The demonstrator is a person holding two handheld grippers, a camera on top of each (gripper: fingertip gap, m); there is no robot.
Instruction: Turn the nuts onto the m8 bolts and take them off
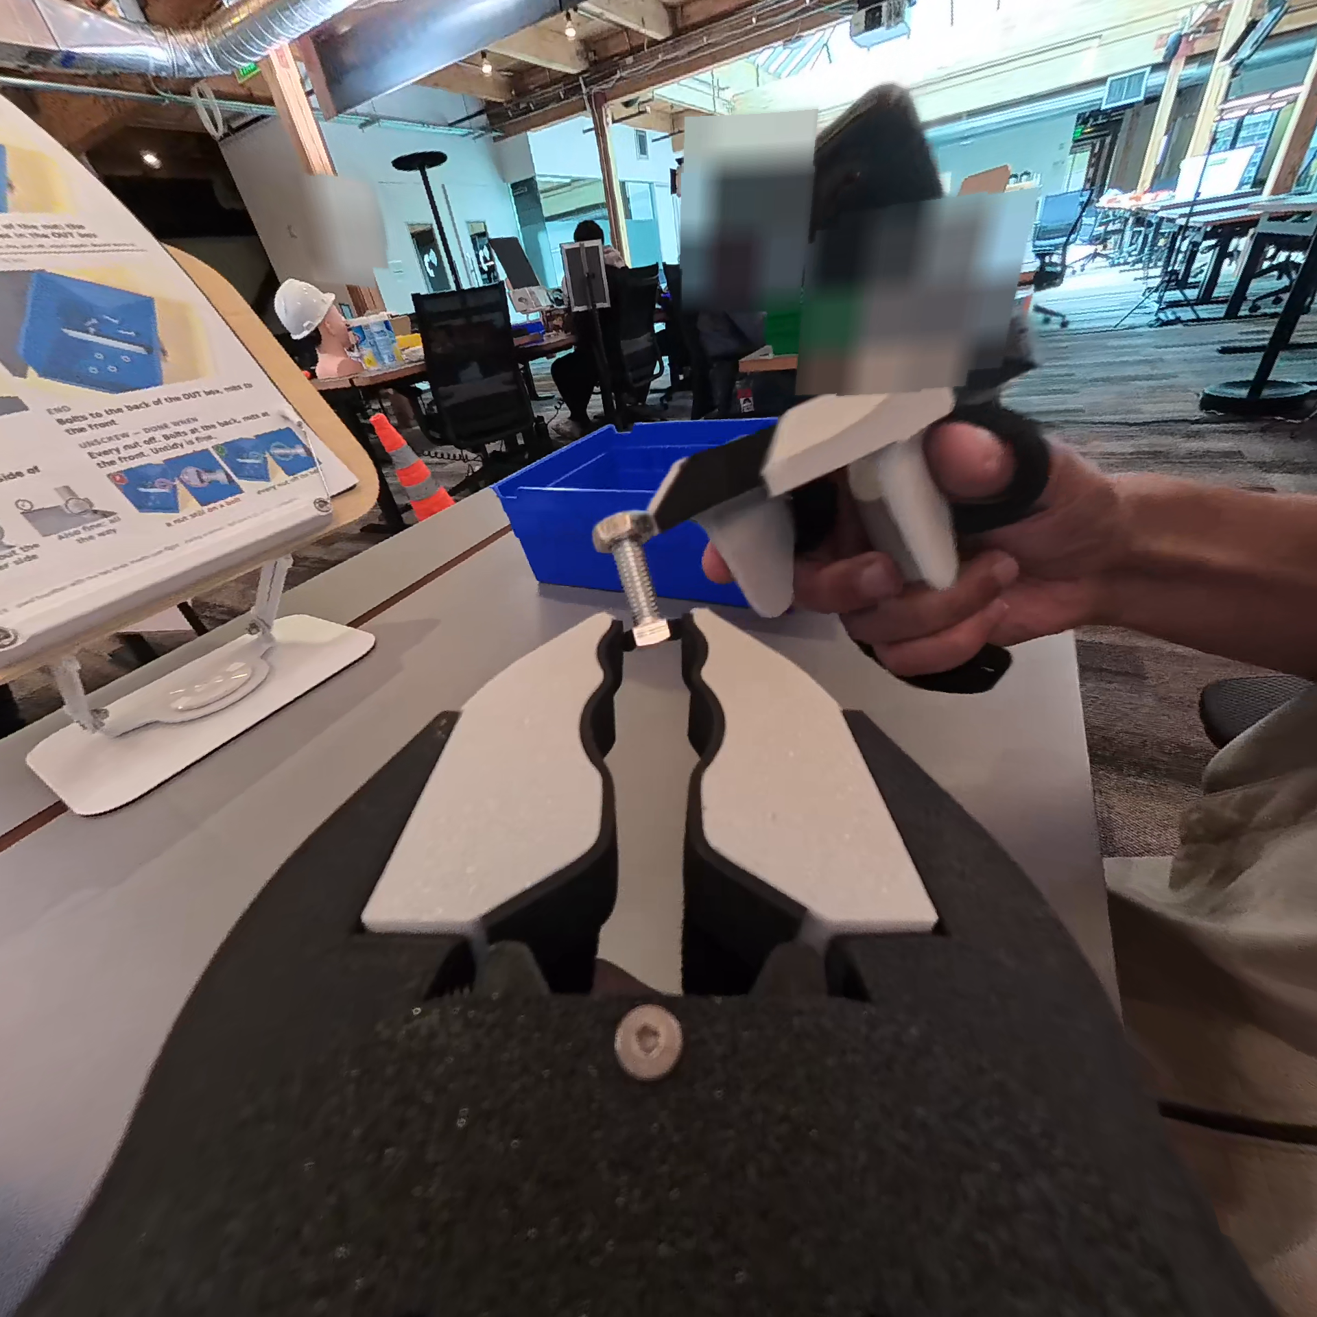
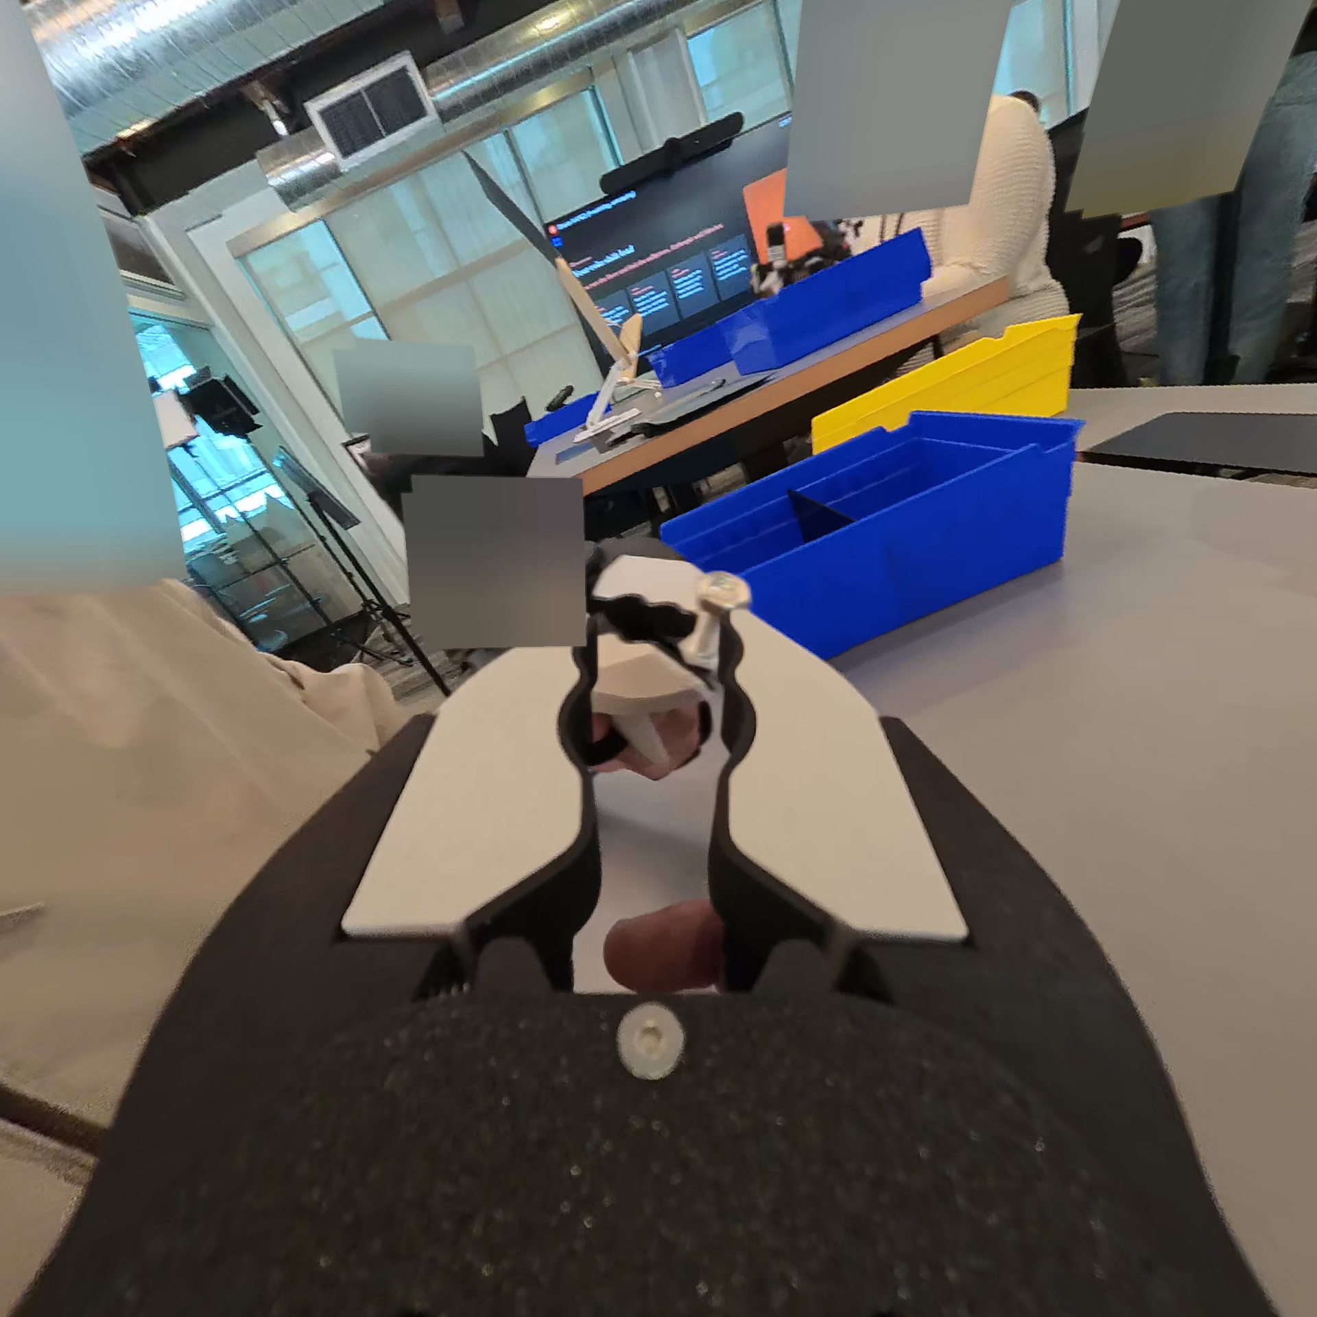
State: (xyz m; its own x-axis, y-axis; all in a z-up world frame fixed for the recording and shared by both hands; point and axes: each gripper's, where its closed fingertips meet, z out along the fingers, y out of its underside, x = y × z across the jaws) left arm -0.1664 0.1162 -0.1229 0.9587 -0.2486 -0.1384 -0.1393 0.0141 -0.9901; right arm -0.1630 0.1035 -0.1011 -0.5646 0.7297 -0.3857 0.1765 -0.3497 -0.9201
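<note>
- Grey laminate table [image 1: 926, 748] is carrying everything; I'm working above its near end.
- Blue plastic bin with a divider [image 2: 891, 556] is sitting on the table just behind my tools; a yellow plastic bin [image 2: 998, 378] is lying behind that one.
- White instruction card on a metal stand [image 1: 142, 442] is standing at the table's left edge.
- My left gripper [image 1: 650, 631] is pinching narrow, tips clamping a small silver hex nut [image 1: 650, 633].
- Silver threaded M8 bolt [image 1: 631, 563] is sticking up out of that nut, tilted slightly, hex head on top, above the table in front of the blue bin.
- My right gripper [image 2: 659, 645] is reaching in from the right, one black fingertip touching the bolt head in the left wrist view.
- In the right wrist view its jaws are sitting at a narrow gap, the bolt against the right finger; can't tell if it's actually gripping.
</note>
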